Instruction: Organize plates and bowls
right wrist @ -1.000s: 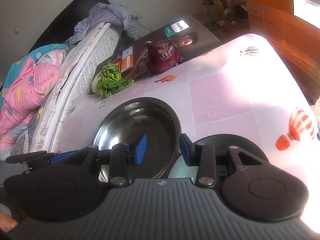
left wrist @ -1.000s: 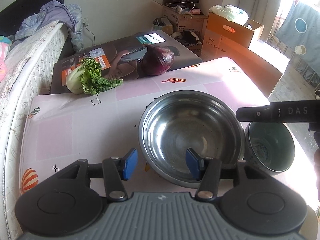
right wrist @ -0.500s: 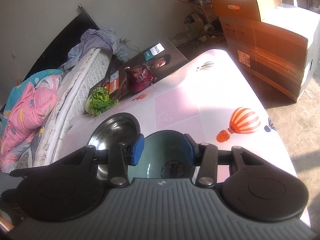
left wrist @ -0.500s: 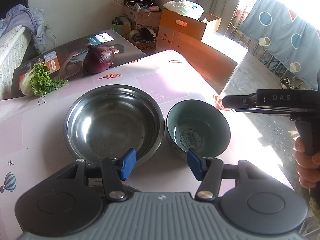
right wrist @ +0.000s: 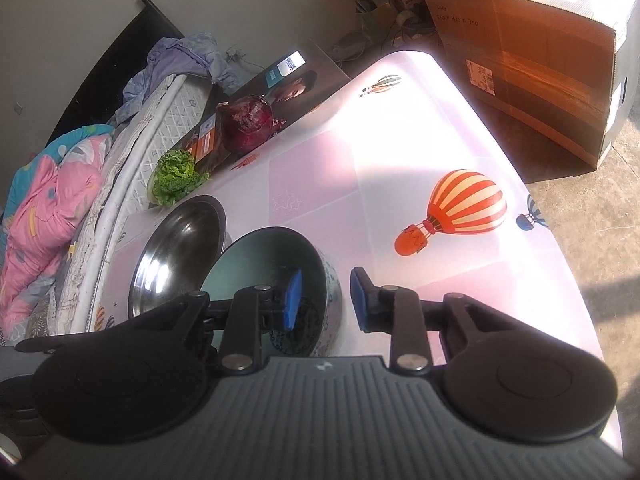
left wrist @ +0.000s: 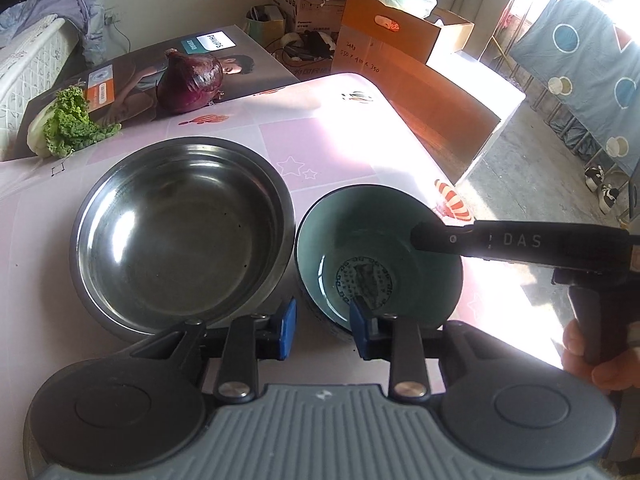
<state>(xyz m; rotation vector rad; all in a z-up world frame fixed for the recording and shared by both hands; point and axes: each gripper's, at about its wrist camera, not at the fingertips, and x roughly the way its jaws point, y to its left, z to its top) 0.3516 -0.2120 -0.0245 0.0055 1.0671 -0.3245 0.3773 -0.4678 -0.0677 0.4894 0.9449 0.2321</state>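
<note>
Item: round teal-glazed ceramic bowl [left wrist: 378, 256], dark rim, a printed circular medallion at the bottom of the well, blue-and-white patterning on the outer wall [right wrist: 332, 300]. It is placed upright on the pink tablecloth [left wrist: 340, 140], printed with stars and striped hot-air balloons.

Left gripper [left wrist: 322, 326]: blue pads set apart, nothing held; the bowl's near rim is straddled, the right pad [left wrist: 358, 330] seen inside the rim and the left pad outside it, in the gap between the two bowls.

Right gripper [right wrist: 326, 300]: blue pads likewise parted; the bowl's right wall is bracketed, the left pad [right wrist: 294, 298] over the interior, the right pad outside. Contact cannot be told.

Item: wide round stainless-steel bowl [left wrist: 182, 232], smooth, reflective, faintly speckled; found just left of the ceramic bowl, rims nearly touching.

Beyond both claws: a glossy purple-red onion [left wrist: 190, 84] and a frilly green leafy cabbage [left wrist: 66, 124], rested against a flat printed cardboard box [left wrist: 132, 76].
</note>
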